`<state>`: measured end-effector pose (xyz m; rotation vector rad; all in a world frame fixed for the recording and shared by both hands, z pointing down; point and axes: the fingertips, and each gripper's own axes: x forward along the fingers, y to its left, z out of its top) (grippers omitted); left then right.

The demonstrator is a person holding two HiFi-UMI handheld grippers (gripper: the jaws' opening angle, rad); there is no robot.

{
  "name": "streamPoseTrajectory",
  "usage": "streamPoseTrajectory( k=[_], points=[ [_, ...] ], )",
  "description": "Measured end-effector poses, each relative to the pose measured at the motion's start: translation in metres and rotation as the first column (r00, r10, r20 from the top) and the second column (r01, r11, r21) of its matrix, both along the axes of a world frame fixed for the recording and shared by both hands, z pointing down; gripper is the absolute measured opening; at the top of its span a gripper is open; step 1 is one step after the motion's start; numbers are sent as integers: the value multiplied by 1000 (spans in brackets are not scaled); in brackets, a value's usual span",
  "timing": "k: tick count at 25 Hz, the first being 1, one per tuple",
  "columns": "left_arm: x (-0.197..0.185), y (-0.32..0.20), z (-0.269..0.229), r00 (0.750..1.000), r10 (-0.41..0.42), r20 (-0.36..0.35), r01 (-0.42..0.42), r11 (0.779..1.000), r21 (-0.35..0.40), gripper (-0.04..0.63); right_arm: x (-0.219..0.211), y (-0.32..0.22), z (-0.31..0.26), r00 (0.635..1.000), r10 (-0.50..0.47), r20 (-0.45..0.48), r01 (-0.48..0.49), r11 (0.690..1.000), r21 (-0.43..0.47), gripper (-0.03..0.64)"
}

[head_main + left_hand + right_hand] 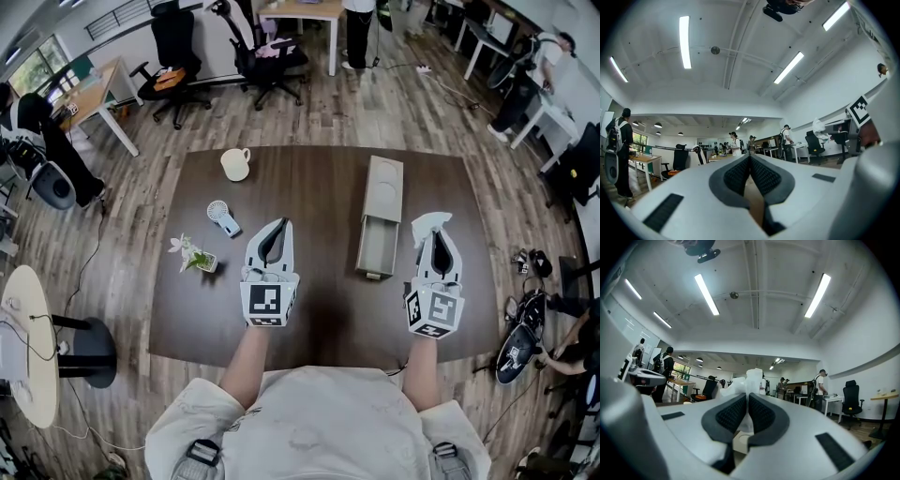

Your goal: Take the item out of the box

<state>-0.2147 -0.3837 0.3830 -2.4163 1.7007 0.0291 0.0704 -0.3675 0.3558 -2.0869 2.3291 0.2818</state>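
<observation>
A beige slide-out box (pixel 382 187) lies on the dark table (pixel 309 187), its inner drawer (pixel 379 246) pulled toward me. Just right of the drawer, my right gripper (pixel 434 234) is shut on a crumpled white item (pixel 427 223) that pokes out past its fingertips. In the right gripper view the white item (pixel 750 378) stands pinched between the dark pads (pixel 761 416). My left gripper (pixel 278 225) is left of the box, over the table's middle. In the left gripper view its jaws (pixel 750 158) meet at the tips with nothing between them.
A cream mug (pixel 235 164), a small white hand fan (pixel 223 217) and a little flower pot (pixel 195 256) sit on the table's left half. Office chairs (pixel 178 56), desks and standing people ring the table on the wooden floor.
</observation>
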Motion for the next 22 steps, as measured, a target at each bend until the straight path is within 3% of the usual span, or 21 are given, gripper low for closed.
streamPoseTrajectory(
  k=[22],
  points=[
    [-2, 2, 0, 1000, 6, -18, -6, 1000, -3, 2, -4, -2, -5, 1000, -6, -17, 6, 1000, -1, 17]
  ],
)
